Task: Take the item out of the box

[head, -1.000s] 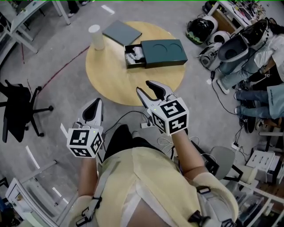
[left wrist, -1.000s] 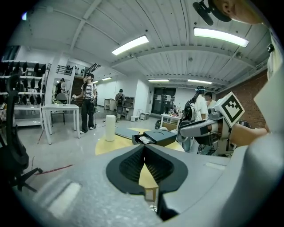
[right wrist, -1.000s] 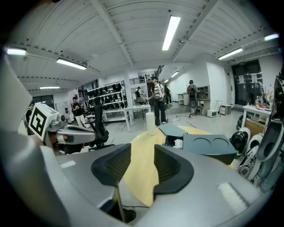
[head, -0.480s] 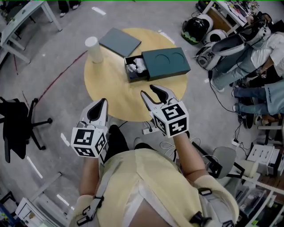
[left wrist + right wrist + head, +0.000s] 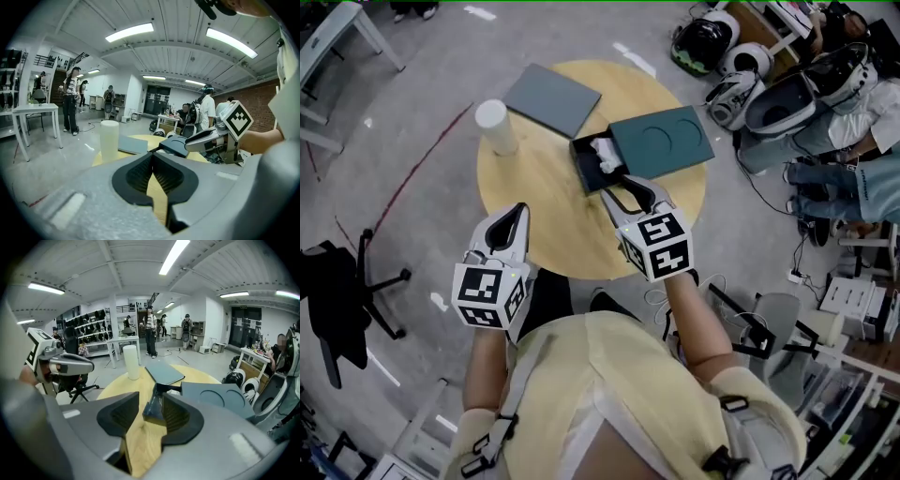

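Note:
On the round wooden table [image 5: 534, 187] lies a dark green box [image 5: 664, 141] with its drawer [image 5: 589, 161] pulled out toward the table's middle. A white item [image 5: 604, 155] lies in the drawer. My right gripper [image 5: 617, 190] hovers just short of the drawer, open; its jaws have just been closing a little with nothing between them. In the right gripper view the drawer's end [image 5: 153, 409] shows through the gap of that gripper [image 5: 150, 394]. My left gripper [image 5: 516, 214] is over the table's near edge, shut and empty, also seen in its own view [image 5: 153, 154].
A white cup [image 5: 495, 127] and the flat grey-green lid [image 5: 551, 97] sit at the table's far left. A black office chair [image 5: 337, 281] stands to the left. Helmets and gear [image 5: 741, 84] and seated people crowd the floor at right.
Both grippers have moved forward over the table. The right one now sits close to the open drawer; the left has reached the table's near edge.

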Motion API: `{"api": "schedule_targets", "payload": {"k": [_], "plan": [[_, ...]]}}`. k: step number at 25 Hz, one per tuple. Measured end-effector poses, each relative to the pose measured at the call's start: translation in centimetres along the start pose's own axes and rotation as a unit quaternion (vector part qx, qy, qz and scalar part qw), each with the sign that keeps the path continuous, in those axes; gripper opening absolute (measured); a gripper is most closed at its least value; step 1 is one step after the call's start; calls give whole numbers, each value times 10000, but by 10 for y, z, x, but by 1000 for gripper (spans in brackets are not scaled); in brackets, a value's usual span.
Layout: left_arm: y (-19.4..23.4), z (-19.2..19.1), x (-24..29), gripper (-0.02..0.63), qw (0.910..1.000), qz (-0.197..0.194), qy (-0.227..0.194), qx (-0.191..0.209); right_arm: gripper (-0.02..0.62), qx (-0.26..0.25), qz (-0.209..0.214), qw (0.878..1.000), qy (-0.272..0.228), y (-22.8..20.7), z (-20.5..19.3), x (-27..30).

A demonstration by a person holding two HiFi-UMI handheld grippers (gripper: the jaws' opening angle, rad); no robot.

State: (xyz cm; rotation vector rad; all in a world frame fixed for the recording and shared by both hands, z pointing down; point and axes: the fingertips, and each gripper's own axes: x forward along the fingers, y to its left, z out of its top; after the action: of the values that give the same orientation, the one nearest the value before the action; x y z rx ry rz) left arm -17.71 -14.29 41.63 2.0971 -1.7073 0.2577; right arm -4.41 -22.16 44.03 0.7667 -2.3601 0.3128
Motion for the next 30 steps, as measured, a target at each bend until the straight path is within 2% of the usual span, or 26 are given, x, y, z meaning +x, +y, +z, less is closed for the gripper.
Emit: {"api": "schedule_targets", "payload": {"k": [17, 23, 30], "plan": [[30, -9, 77, 5, 9933, -1084, 401, 91, 155, -444, -796, 9901, 1063, -26, -5, 82], [33, -11, 99, 5, 9899, -1327, 488, 118, 152, -624, -991, 9817, 1500, -37, -14, 102], [40, -13, 122, 5, 9868, -1511, 557, 182, 146, -456, -1057, 9768, 1806, -43, -21, 116]]}}
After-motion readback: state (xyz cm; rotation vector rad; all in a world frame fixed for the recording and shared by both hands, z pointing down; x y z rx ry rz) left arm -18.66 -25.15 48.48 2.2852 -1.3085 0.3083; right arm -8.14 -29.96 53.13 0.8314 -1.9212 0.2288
